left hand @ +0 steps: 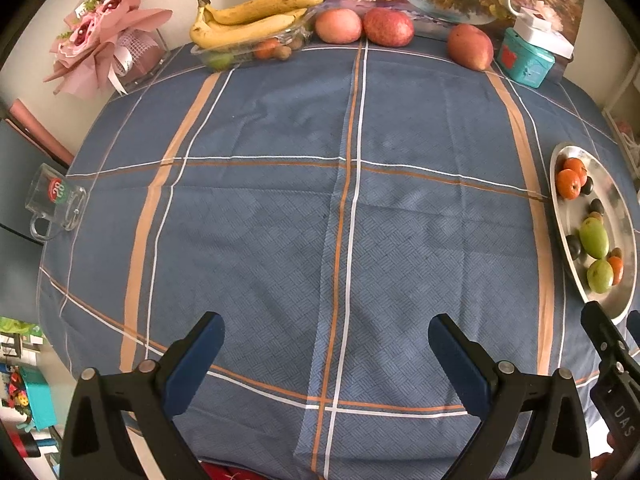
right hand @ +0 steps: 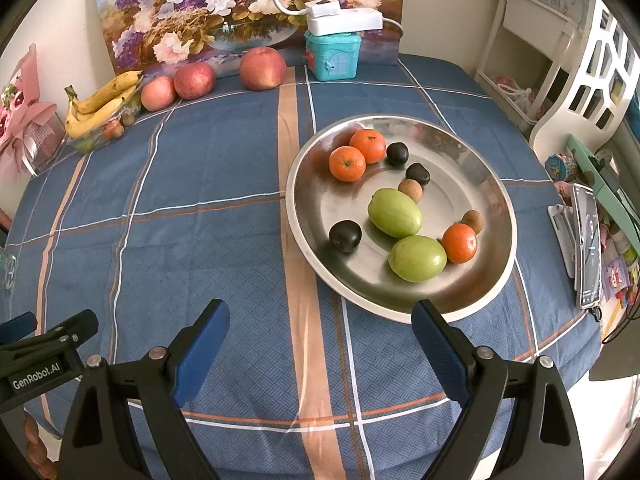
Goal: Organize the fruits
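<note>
Both tools, the left tool [left hand: 326,354] and the right tool [right hand: 320,344], hung wide open and held nothing. Just past the right one sat the steel plate [right hand: 472,304] on the counter [right hand: 208,208], with mandarins, dark plums and two green fruits [right hand: 395,213] lying slantwise. Far back lay bananas [right hand: 100,106] and apples [right hand: 262,69]. Sorting could be starting or finished.

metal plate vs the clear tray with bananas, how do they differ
The metal plate is round, shiny and opaque; the clear tray is see-through. The plate sits near the right gripper, while the tray sits at the table's far edge by the painting. The plate carries small loose fruit, the tray a banana bunch on top. Both hold fruit on the blue tablecloth.
</note>
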The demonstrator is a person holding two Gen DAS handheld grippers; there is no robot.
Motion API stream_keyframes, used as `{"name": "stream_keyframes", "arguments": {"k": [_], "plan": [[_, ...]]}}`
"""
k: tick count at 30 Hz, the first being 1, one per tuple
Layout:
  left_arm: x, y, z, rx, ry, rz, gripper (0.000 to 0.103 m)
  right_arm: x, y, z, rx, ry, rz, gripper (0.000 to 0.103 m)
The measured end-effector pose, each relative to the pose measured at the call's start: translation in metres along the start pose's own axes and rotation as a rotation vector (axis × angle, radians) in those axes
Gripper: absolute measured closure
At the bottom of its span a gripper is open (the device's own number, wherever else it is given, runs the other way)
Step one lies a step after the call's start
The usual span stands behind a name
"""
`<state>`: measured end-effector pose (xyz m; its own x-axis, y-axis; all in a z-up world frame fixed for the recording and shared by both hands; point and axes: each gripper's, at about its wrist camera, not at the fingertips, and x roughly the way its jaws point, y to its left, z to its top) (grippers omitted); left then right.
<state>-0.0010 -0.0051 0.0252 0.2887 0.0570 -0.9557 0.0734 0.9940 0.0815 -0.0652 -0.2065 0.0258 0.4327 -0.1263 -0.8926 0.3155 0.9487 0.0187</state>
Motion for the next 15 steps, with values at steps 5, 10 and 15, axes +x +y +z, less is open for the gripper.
{"name": "stream_keyframes", "arguments": {"k": [5,10,15], "plan": [[0.0002,0.0001,-0.0003,0.000,0.001,-0.001,0.000,0.0008,0.0011,-0.0001,-0.002,0.005,-0.001,0.010],[0.0002,0.0000,-0.0005,-0.001,0.003,-0.002,0.000,0.0014,0.0011,0.0002,-0.004,0.007,0.000,0.010],[0.0004,0.0006,-0.0004,0.001,0.003,-0.002,0.000,0.0019,0.0013,-0.0005,-0.004,0.009,0.001,0.010]]}}
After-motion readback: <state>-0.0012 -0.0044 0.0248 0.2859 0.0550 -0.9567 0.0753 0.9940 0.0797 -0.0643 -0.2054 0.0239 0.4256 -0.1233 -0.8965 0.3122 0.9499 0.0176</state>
